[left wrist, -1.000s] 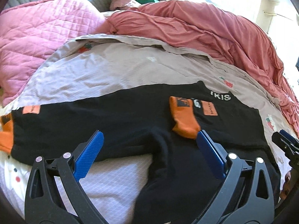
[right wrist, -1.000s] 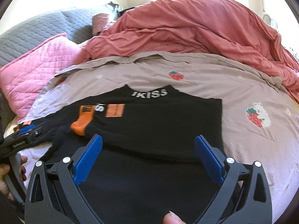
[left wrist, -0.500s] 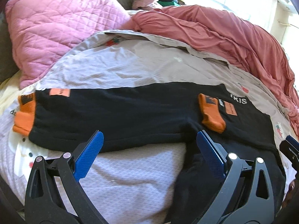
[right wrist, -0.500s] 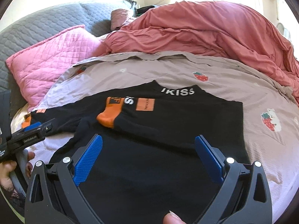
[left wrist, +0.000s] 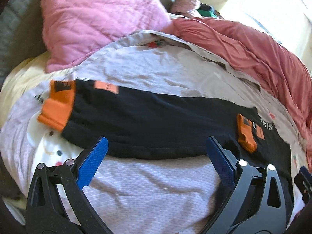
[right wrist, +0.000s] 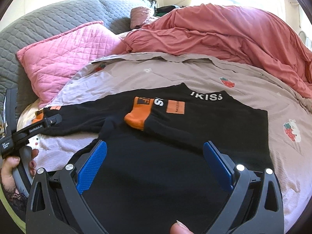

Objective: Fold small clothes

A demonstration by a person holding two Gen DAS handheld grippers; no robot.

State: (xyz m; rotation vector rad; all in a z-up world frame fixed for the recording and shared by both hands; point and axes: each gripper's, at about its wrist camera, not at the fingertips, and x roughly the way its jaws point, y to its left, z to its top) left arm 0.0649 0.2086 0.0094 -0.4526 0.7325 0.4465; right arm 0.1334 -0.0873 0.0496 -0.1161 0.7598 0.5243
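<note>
A: Where was the garment at that moment?

B: Black top lay flat on the mauve bedsheet, filling the centre and lower part of the right wrist frame. One sleeve was folded in over the chest, its orange cuff sitting left of centre. The other sleeve ran out straight across the middle of the left wrist frame, ending in an orange cuff at centre left.

A: Jaws?

B: Left gripper was spread wide with nothing between the pads. Same for the right gripper. The left one's fingers straddled the lower hem of the outstretched sleeve; I couldn't tell if they touched it. The right one sat over the body panel, fabric showing between both fingers.

A: Handling?

B: Looked like a soft knit, light and limp, no stiffness. It would likely drape and bunch if pinched mid-panel. I'd have taken the outstretched sleeve by the cuff, where the ribbing is thicker, and carried it across. The sheet looked wrinkled and could drag along with it.

A: Clutter?

B: Pink pillow upper left, red duvet upper right, both well clear.
</note>
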